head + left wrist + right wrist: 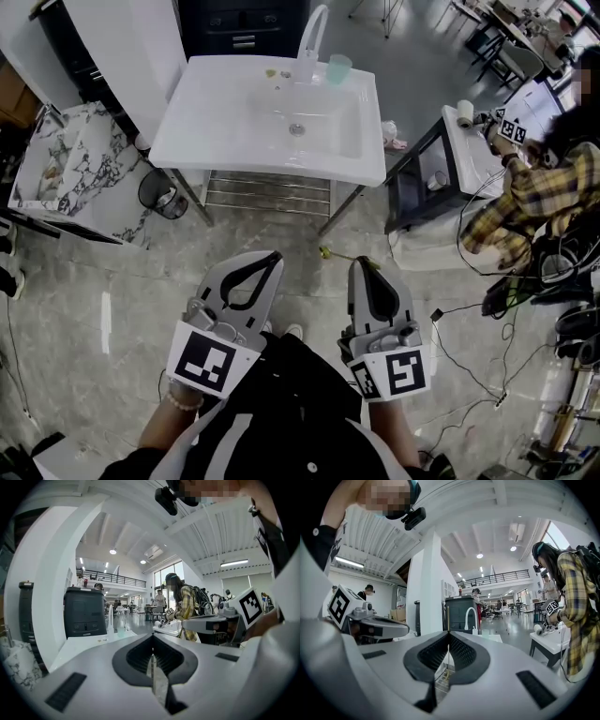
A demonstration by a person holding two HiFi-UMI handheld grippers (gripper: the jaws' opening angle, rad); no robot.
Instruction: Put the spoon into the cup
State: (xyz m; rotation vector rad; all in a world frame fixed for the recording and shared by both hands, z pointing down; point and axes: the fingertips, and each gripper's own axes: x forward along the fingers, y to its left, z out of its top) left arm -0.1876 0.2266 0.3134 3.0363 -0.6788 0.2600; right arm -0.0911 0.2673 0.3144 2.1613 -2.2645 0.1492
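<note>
Two closed, empty claws: left claw [270, 258] and right claw [364, 265] hang low at frame bottom, likely because the cup [339, 67], upper centre, is well beyond my reach.

Qty: 1 cup [339, 68], 1 sink [216, 117], 1 tap [314, 33].

White washstand [216, 131]; pale green cup [339, 67] on its back ledge, just beside the faucet [312, 37]
</note>
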